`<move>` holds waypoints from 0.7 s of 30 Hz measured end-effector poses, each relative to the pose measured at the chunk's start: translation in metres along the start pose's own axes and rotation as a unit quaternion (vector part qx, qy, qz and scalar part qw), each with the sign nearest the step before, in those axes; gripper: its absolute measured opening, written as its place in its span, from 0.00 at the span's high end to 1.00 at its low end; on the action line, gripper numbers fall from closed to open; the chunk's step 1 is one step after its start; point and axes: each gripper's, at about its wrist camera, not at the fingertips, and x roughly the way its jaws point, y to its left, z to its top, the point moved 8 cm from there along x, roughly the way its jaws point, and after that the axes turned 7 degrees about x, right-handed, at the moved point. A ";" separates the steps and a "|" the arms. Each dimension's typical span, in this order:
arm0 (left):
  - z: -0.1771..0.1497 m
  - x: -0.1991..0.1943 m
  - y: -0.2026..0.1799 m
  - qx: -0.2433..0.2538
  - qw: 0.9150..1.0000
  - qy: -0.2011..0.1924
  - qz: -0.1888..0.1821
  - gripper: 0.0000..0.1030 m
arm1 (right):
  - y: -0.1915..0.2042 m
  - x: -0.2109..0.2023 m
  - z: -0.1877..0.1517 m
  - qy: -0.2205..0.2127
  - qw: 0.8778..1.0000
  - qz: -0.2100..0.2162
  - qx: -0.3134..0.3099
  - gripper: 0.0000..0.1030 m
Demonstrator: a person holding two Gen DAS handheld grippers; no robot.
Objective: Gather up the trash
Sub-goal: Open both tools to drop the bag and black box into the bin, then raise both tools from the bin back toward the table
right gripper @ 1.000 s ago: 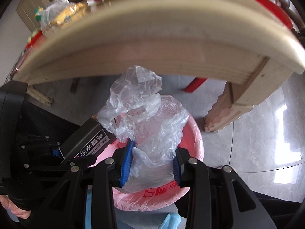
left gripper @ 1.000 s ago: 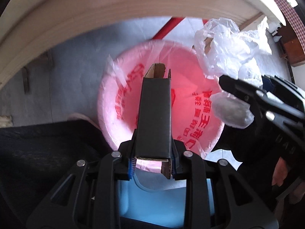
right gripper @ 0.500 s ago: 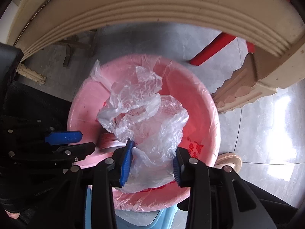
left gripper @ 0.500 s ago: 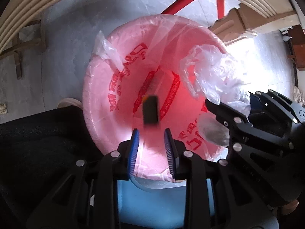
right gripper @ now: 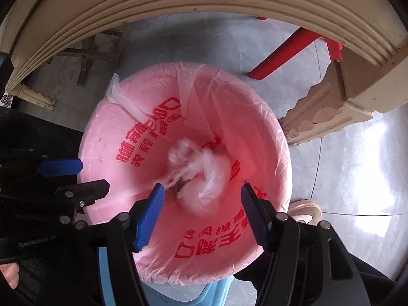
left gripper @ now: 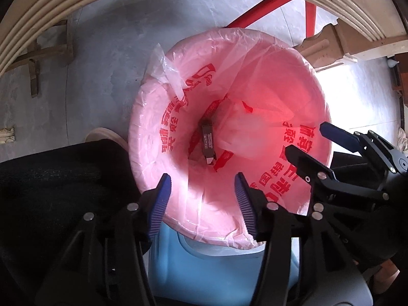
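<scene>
Left gripper point(left gripper: 202, 186): jaws opening, blue ribbed pads spread wide, nothing between them, no contact with anything. It points down over the round bin lined with a pink plastic bag printed in red point(left gripper: 153, 137). The small black cardboard box point(left gripper: 207, 144) lies at the bottom of the liner. Right gripper point(right gripper: 201, 193): jaws likewise opening and empty. The crumpled clear plastic bag point(right gripper: 201, 168), blurred, is inside the liner below the pads, apart from them.

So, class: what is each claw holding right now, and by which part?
Nothing. Both the left claw and right claw are opening with nothing between the jaws; the dark box and crumpled plastic are inside the pink-lined bin.
</scene>
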 end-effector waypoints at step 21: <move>-0.005 -0.038 0.011 0.005 0.997 -0.060 0.051 0.46 | 0.005 -0.044 0.001 -0.038 0.998 0.046 0.030 0.40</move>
